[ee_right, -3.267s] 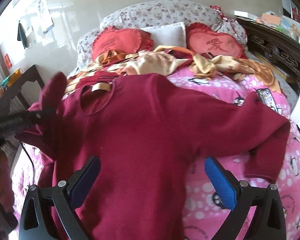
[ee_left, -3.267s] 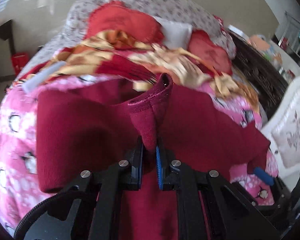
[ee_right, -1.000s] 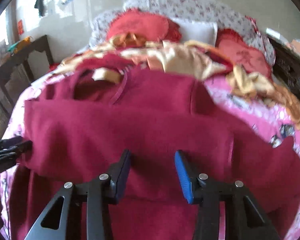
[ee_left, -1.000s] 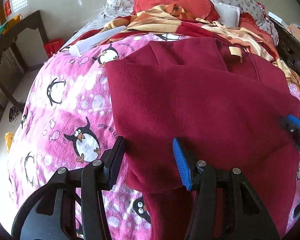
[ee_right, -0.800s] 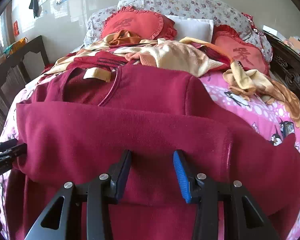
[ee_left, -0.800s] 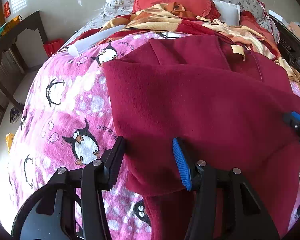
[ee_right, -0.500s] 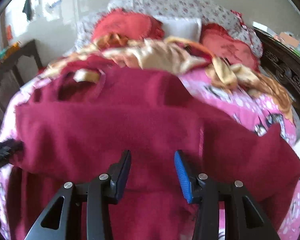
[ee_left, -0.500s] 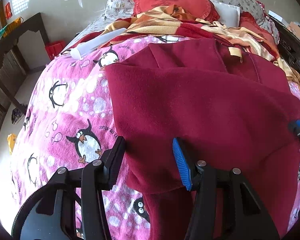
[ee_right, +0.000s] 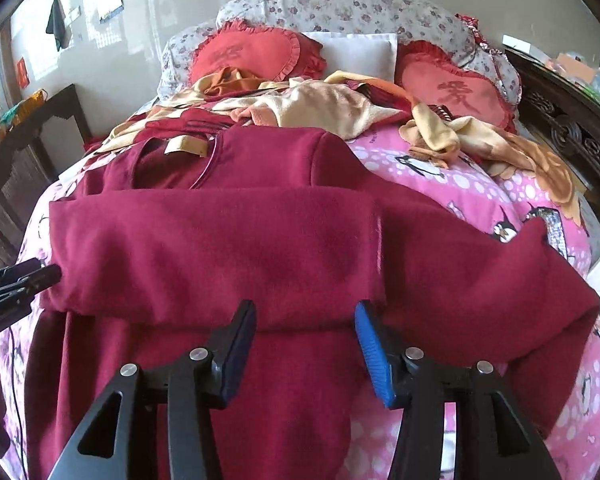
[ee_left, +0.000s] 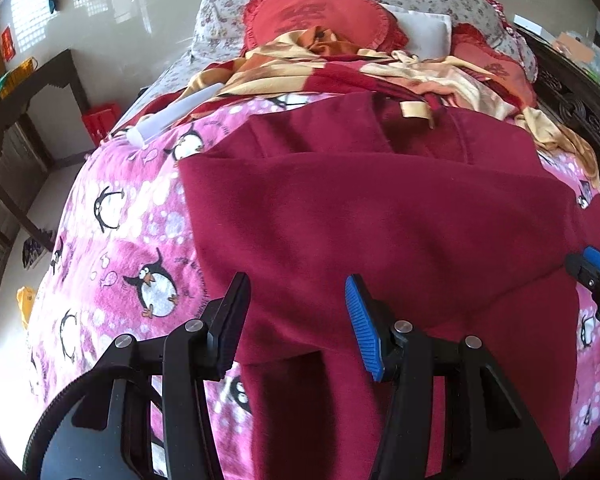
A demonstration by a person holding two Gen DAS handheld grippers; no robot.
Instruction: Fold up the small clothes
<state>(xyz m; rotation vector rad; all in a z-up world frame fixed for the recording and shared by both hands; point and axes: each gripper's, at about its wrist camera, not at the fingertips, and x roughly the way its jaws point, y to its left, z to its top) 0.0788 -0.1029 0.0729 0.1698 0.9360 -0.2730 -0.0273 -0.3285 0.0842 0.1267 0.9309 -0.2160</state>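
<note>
Since the earliest frame, the left gripper [ee_left: 298, 320] has released the neckline, and one sleeve now lies folded across the maroon sweater [ee_left: 380, 216] as a band running left to right on the penguin blanket [ee_left: 132, 240]. Both grippers stand unclenched, empty, at its near edge; the right gripper [ee_right: 306, 338] is nearer the outstretched second sleeve [ee_right: 500, 280]. One sweater, two heart cushions [ee_right: 256, 56].

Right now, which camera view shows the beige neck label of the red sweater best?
The right wrist view: the beige neck label lies flat and whole inside the red sweater collar. In the left wrist view the label appears farther off, with its right end partly hidden.
</note>
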